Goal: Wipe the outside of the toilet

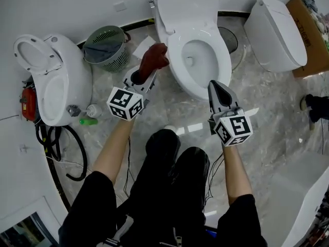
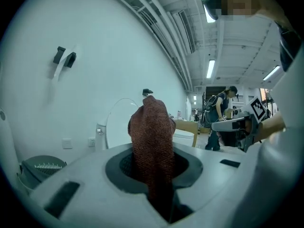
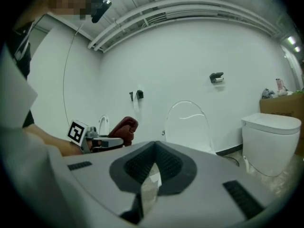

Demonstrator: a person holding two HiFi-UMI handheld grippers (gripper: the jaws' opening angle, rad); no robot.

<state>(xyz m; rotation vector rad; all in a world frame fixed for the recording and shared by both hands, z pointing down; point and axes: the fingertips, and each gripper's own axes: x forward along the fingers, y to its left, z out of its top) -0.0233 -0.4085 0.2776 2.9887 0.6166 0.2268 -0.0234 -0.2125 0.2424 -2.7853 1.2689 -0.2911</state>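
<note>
A white toilet (image 1: pixel 201 81) with its lid (image 1: pixel 187 4) raised stands at the top centre of the head view. My left gripper (image 1: pixel 143 77) is shut on a dark red cloth (image 1: pixel 153 59), which sticks up beside the bowl's left rim. In the left gripper view the cloth (image 2: pixel 152 137) fills the jaws, and the toilet lid (image 2: pixel 116 125) shows behind it. My right gripper (image 1: pixel 216 86) hovers at the bowl's front right edge, shut with nothing held. Its closed tips (image 3: pixel 154 145) point toward the raised lid (image 3: pixel 187 125).
A green waste basket (image 1: pixel 105 48) sits left of the toilet. A second toilet (image 1: pixel 51 76) stands far left, with a green bottle (image 1: pixel 88 121) and black hose (image 1: pixel 69 153) near it. Another toilet (image 1: pixel 275 32) and a cardboard box (image 1: pixel 311 35) are at right. A person (image 2: pixel 219 113) stands far off.
</note>
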